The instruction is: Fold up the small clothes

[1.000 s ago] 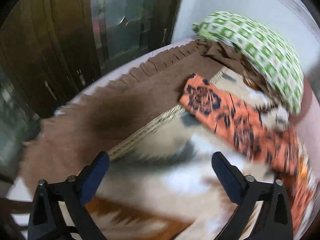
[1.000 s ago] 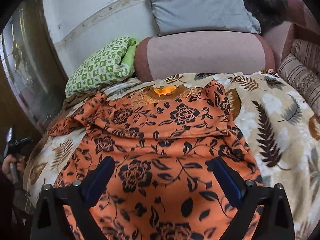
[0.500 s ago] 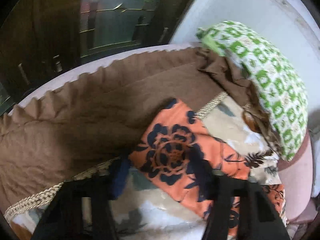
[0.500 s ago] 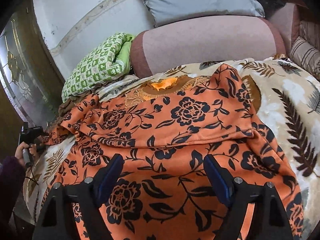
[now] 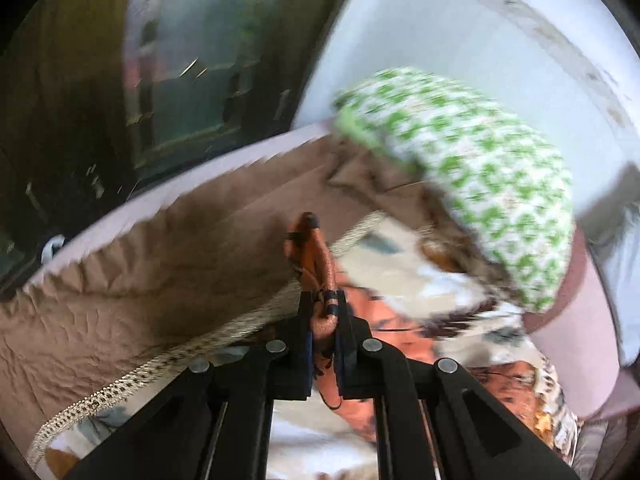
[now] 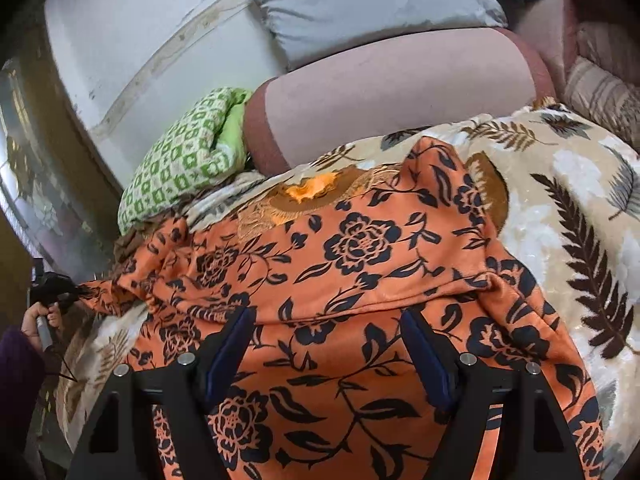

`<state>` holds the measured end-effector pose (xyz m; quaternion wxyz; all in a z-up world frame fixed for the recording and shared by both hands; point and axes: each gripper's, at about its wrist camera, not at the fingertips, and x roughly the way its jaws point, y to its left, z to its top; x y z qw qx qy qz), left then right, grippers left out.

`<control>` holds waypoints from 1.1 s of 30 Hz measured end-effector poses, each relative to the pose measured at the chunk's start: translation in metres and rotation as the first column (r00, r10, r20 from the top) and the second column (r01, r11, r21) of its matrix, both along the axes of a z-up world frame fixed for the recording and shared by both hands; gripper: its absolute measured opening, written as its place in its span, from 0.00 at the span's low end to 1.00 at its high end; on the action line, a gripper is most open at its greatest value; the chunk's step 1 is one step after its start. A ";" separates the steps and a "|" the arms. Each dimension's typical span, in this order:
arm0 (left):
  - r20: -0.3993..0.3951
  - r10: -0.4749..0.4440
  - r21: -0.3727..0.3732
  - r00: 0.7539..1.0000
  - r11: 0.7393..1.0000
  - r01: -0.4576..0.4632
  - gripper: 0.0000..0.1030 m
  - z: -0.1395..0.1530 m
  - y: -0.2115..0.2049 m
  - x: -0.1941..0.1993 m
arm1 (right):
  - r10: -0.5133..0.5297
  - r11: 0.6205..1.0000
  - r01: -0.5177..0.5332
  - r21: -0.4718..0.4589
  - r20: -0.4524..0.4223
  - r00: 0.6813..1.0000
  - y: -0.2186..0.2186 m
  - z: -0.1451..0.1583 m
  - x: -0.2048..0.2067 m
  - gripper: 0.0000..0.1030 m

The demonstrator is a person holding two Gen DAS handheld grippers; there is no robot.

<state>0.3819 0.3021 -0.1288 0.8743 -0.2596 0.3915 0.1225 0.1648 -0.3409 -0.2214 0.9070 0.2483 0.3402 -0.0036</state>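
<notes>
An orange garment with black flowers [image 6: 360,280] lies spread on a leaf-print blanket [image 6: 560,208], its top part folded over. My left gripper [image 5: 323,312] is shut on the garment's sleeve end [image 5: 314,248] and holds it pinched upright. In the right wrist view that gripper [image 6: 52,288] shows at the far left, holding the sleeve tip. My right gripper [image 6: 326,344] is open and empty, low over the garment's middle, its fingers on either side of the fold edge.
A green-and-white checked bundle [image 6: 180,160] and a pink bolster [image 6: 392,92] lie at the head of the bed, with a grey pillow [image 6: 360,4] behind. A brown fringed cloth [image 5: 140,280] covers the bed's left edge, beside a dark cabinet [image 5: 80,80].
My left gripper moved onto the sleeve end and shut on it. My right gripper moved forward over the garment and stayed open.
</notes>
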 end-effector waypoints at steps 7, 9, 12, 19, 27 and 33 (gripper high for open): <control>0.106 -0.202 0.088 0.974 0.977 0.193 0.07 0.093 -0.103 -0.002 | -0.091 0.992 0.090 0.091 0.009 0.996 -0.036 0.005 -0.009 0.76; 0.133 -0.272 0.123 0.953 0.959 0.256 0.07 0.122 -0.144 -0.005 | -0.120 0.986 0.118 0.121 0.012 0.993 -0.049 0.006 -0.012 0.76; 0.157 -0.371 0.168 0.915 0.923 0.345 0.07 0.158 -0.207 -0.008 | -0.175 0.973 0.170 0.155 0.024 0.984 -0.072 0.010 -0.021 0.76; 0.150 -0.586 0.252 0.796 0.801 0.543 0.07 0.198 -0.376 -0.025 | -0.279 0.935 0.260 0.242 0.045 0.959 -0.126 0.014 -0.043 0.76; 0.017 -0.787 0.194 0.617 0.607 0.770 0.08 0.125 -0.557 -0.046 | -0.383 0.879 0.361 0.311 0.011 0.924 -0.186 0.003 -0.071 0.76; -0.085 -0.815 0.145 0.573 0.559 0.816 0.34 0.076 -0.582 -0.050 | -0.397 0.834 0.384 0.396 -0.053 0.916 -0.210 -0.013 -0.080 0.76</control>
